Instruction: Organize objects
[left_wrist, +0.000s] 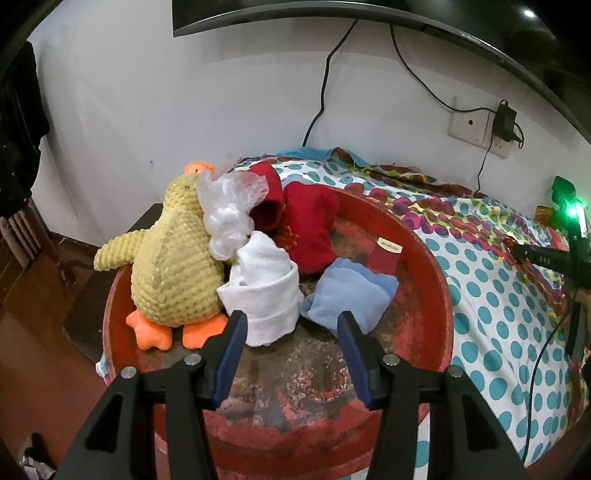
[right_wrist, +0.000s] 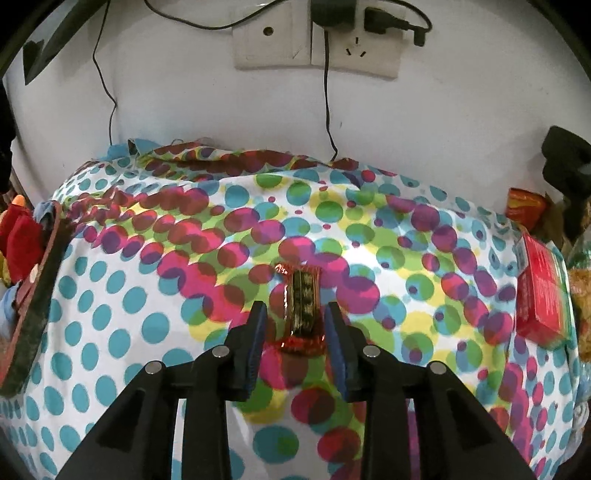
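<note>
In the left wrist view I am looking down into a worn red tray that is filling the middle of the frame. At its left side a yellow plush duck is sitting upright on orange feet, with a crumpled clear plastic bag leaning against its right shoulder. Just right of the duck a rolled white cloth is standing, touching it, and behind that a red plush toy is lying toward the upper centre. Further right a folded light blue cloth is resting on the tray floor, with a small dark red packet just behind it. My left hand-held gripper is hovering at the lower centre with its jaws spread wide, gripping nothing, the white cloth and blue cloth lying just beyond its tips. The spotted bedsheet is covering the right of the frame.

In the right wrist view the tray edge is showing at the far left. At the centre a wrapped candy is lying on the sheet, and my right hand-held gripper is sitting with its jaws partly apart on either side of it; I cannot tell whether the pads are touching it. A red box is lying at the right edge
</note>
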